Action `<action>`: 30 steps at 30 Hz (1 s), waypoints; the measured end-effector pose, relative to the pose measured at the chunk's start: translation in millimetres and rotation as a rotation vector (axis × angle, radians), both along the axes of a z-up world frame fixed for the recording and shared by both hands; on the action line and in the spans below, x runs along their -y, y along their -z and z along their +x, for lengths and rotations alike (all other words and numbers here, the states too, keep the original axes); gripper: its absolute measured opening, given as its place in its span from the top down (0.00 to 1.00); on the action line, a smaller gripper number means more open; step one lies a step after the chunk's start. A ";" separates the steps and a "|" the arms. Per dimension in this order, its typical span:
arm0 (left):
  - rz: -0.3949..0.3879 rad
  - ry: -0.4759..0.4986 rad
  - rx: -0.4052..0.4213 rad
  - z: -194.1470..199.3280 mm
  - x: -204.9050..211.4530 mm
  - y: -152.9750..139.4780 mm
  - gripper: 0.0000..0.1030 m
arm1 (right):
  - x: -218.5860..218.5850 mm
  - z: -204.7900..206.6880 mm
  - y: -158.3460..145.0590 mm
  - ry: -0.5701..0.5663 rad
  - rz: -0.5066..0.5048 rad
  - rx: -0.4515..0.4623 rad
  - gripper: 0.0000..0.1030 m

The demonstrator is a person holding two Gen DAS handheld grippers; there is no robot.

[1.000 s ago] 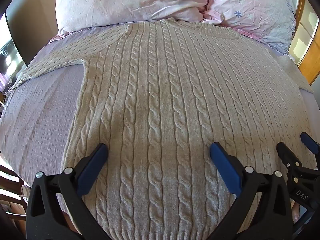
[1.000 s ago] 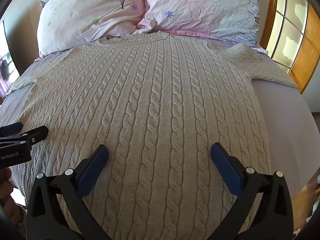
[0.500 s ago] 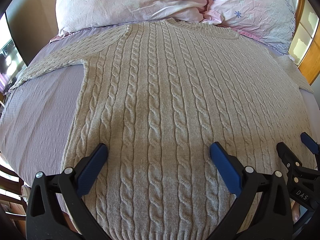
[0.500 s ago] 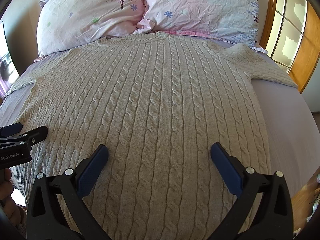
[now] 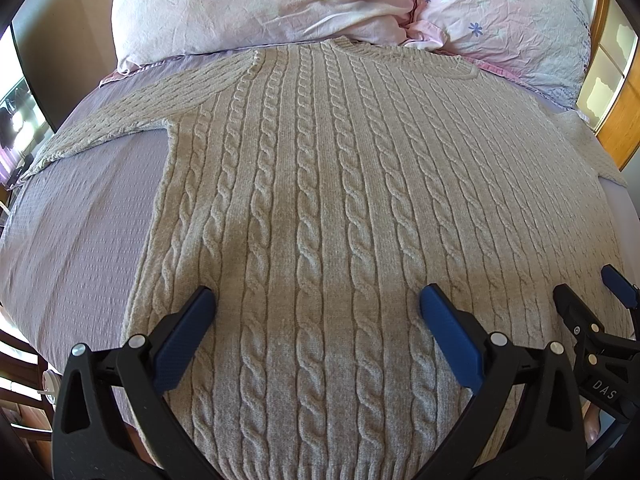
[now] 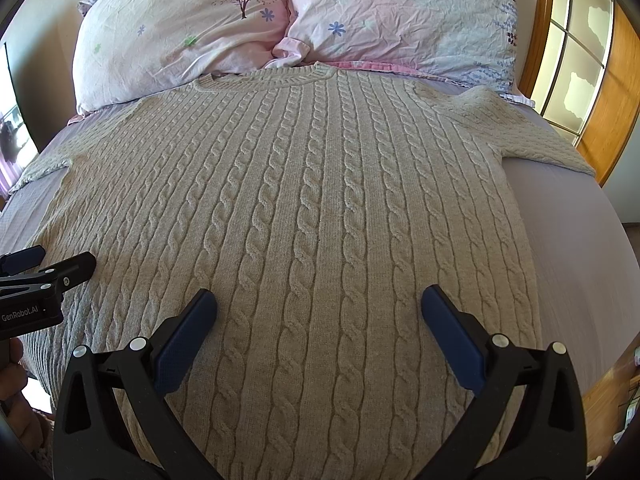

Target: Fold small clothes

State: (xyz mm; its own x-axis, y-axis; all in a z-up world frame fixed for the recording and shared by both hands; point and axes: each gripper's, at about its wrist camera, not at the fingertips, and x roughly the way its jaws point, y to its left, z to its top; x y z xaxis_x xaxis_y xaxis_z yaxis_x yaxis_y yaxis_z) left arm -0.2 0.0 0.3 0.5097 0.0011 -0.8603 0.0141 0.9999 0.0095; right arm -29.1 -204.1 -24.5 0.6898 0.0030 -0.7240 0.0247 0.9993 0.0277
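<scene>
Sweater (image 5: 320,216) lies flat, unfolded, hem at the bed's (image 5: 80,232) foot edge. Left gripper (image 5: 318,304) and right gripper (image 6: 319,304) spread wide, empty. Recommend pinching hem corners evenly.

Bare bedsheet (image 5: 80,240) flanks the spread sweater (image 5: 320,200); pillows (image 6: 280,28) block its collar end
</scene>
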 end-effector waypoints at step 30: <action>0.000 0.000 0.002 -0.1 0.0 -0.1 0.02 | -2.7 0.7 0.1 0.001 0.000 -0.001 0.01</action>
